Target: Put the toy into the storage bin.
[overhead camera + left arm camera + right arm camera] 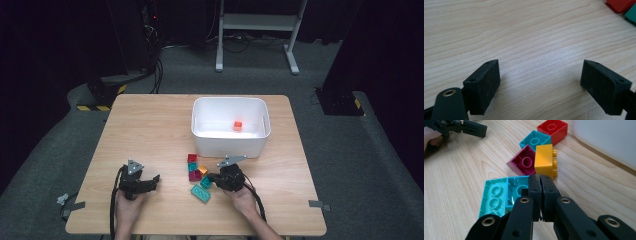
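A cluster of toy bricks lies on the wooden table (150, 125) in front of a white bin (230, 145). It holds a red brick (552, 128), a teal one (535, 141), a magenta one (522, 162), a yellow-orange one (545, 161), a teal square one (516, 191) and a long light-teal one (494, 197). My right gripper (540, 180) is shut, its tips at the teal square brick's right edge, just before the yellow-orange brick; I see nothing between its pads. My left gripper (540, 85) stands open over bare wood, left of the cluster.
An orange-red brick (237, 126) lies inside the white bin. In the left gripper view, a red brick (620, 5) and a teal one (631, 15) lie at the far right. Beyond the table stand a white frame (257, 22) and dark equipment.
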A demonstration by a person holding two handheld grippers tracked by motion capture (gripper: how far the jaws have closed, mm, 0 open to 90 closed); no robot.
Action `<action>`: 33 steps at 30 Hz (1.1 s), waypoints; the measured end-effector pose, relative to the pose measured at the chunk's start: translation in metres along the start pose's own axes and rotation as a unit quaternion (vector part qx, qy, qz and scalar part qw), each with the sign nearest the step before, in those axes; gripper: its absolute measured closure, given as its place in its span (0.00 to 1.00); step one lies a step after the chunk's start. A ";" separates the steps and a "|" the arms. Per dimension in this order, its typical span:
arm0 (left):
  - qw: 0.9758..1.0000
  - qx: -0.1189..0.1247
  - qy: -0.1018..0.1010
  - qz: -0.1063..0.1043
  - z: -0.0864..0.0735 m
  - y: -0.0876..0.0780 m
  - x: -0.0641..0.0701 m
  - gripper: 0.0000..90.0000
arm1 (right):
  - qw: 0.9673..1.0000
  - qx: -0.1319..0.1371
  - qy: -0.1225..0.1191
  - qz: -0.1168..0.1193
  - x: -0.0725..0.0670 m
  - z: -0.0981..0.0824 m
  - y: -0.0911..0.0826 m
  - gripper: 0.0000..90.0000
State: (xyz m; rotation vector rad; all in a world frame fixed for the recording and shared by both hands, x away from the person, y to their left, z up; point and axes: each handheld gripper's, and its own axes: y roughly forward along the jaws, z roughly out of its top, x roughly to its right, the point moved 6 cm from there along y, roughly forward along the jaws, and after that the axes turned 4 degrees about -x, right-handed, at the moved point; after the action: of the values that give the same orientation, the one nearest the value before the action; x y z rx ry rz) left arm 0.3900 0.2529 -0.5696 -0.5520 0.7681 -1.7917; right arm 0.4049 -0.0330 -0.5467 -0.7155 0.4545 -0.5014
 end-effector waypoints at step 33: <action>1.000 0.000 0.000 0.000 0.000 0.000 0.000 0.18 | 0.997 0.057 -0.017 -0.051 0.018 0.022 -0.070 0.98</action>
State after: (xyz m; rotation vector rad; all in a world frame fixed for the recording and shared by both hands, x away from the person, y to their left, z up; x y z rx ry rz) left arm 0.3900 0.2528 -0.5696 -0.5520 0.7680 -1.7916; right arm 0.4123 -0.0774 -0.4865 -0.6383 0.3563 -0.6067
